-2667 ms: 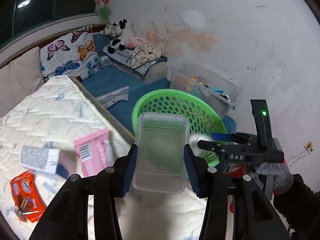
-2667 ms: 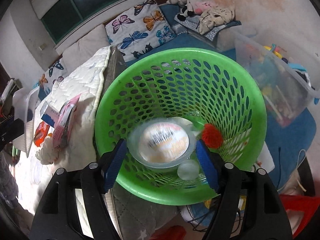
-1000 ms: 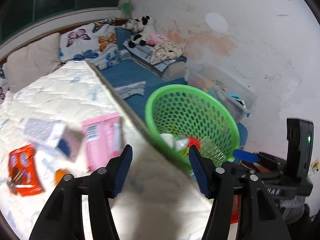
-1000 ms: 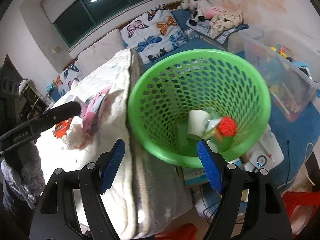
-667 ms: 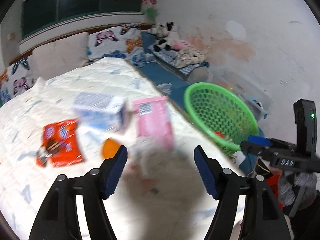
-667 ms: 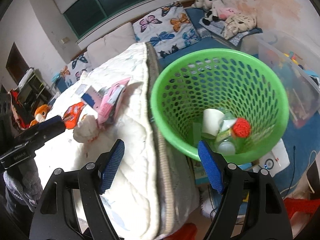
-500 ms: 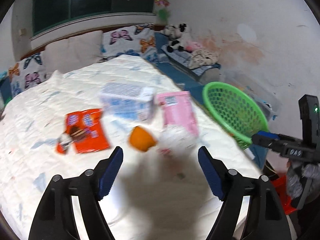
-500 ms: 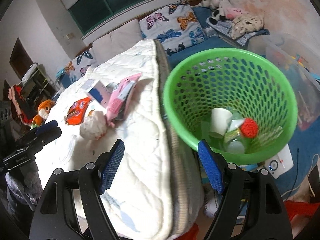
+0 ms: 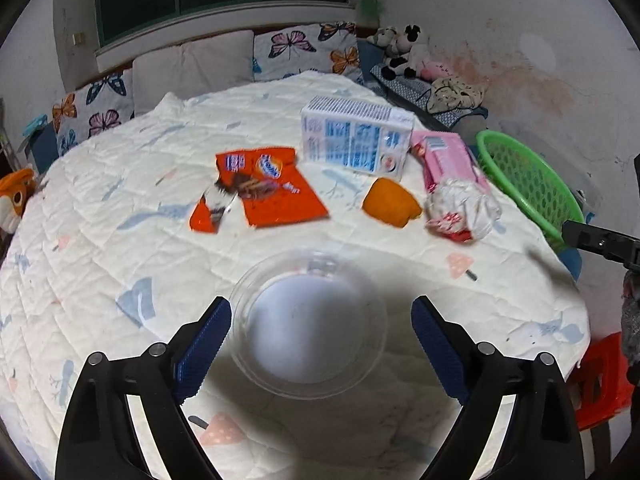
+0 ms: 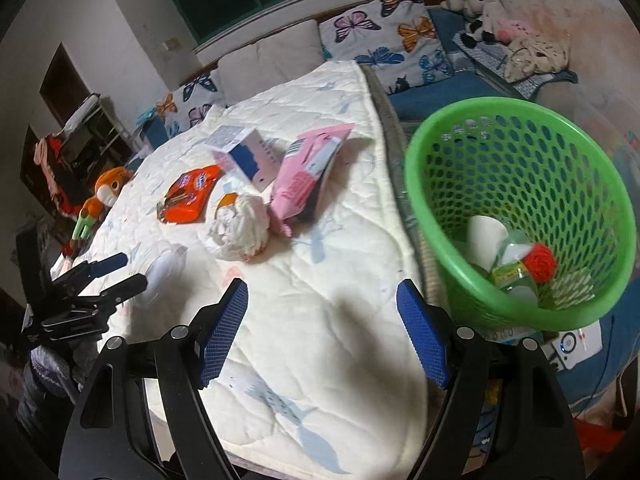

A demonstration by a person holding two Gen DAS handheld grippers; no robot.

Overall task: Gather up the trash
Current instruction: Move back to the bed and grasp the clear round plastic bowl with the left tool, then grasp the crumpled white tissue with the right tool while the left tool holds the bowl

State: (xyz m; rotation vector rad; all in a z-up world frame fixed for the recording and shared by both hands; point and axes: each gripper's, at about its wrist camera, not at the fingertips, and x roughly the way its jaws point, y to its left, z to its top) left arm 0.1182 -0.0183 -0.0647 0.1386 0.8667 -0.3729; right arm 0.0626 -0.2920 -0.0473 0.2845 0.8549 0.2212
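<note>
Clear plastic, a shallow round lid or dish (image 9: 308, 320), now sits on the white quilted bedspread (image 9: 120, 260) between my left gripper (image 9: 320, 334) jaws, which are opening wide; neither blue pad touches it, the left one close to its rim and the right one apart. A couple of seconds ago that gripper carried a clear rectangular tray over the green perforated plastic basket (image 10: 520, 216), and my right gripper (image 10: 322, 334) had a clear round tub there; both are empty now, so I judge those pieces delivered and the left hand has swung back over the bed to line up the next one. In the right wrist view the basket lies at about two o'clock, off the bed's edge, with a white cup (image 10: 486, 240), a bottle with a red cap (image 10: 540, 262) and clear plastic in its bottom. My right gripper stands partly spread with nothing between its pads, over bare quilt. Outward from the dish, in the left view, an orange cup-like piece (image 9: 390, 202) lies at one o'clock, a crumpled white and red wrapper (image 9: 460, 208) beyond it, a flat orange-red snack packet (image 9: 264, 188) at eleven, a white and blue carton (image 9: 356, 140) at twelve and a pink packet (image 9: 448, 158) beside it near the basket. So five or six pieces remain, and I reckon the task is perhaps a third done. Next I would close on the dish; thin and slippery, it may skate or buckle.
</note>
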